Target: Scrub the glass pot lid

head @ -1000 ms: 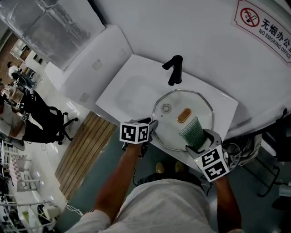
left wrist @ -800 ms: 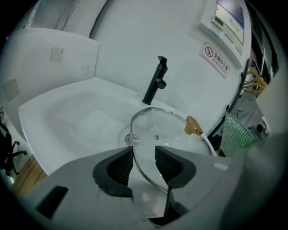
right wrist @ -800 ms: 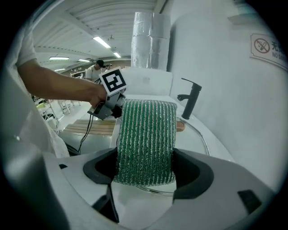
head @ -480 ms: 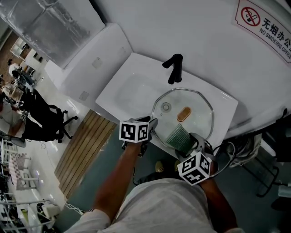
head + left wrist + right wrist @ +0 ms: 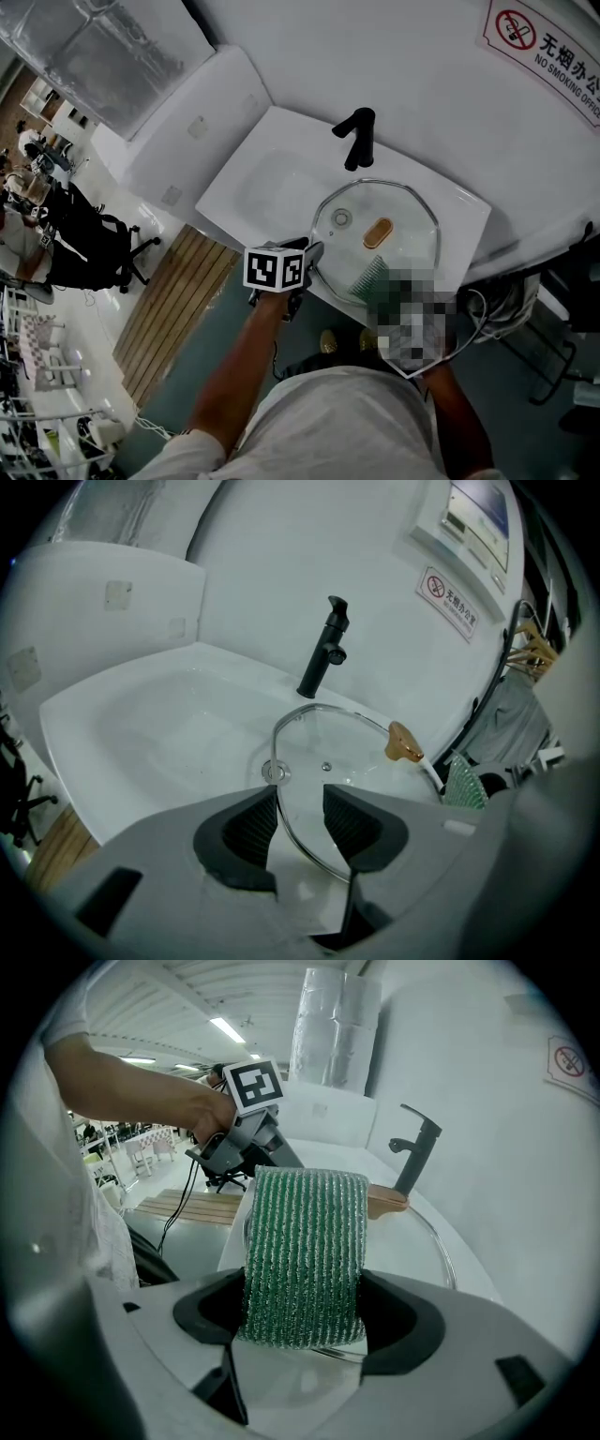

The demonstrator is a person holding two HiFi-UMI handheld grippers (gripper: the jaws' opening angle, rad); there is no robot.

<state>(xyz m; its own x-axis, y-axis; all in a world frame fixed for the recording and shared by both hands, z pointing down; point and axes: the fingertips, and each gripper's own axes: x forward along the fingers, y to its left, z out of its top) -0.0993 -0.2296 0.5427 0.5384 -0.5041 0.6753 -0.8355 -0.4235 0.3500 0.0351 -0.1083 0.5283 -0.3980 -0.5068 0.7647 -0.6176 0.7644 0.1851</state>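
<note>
The glass pot lid (image 5: 398, 220) with a brown knob (image 5: 379, 233) sits tilted in the right half of the white sink (image 5: 253, 192). My left gripper (image 5: 314, 254) is shut on the lid's near-left metal rim (image 5: 281, 803), which crosses slantwise between its dark pads (image 5: 246, 825). My right gripper (image 5: 302, 1309) is shut on a green ribbed scrub pad (image 5: 305, 1241). The pad (image 5: 371, 278) hangs over the lid's front edge, and I cannot tell whether it touches the glass. In the head view a blurred patch covers the right gripper itself.
A black faucet (image 5: 354, 139) stands at the back of the sink, just behind the lid. The drain ring (image 5: 272, 772) shows beside the lid's left rim. Wooden decking (image 5: 178, 319) and an office chair (image 5: 94, 258) lie left below; cables (image 5: 492, 309) hang at right.
My right gripper has carried the scrub pad leftward and lower, from the lid's right side to its front edge, and rolled a little. The left gripper and the lid have stayed put.
</note>
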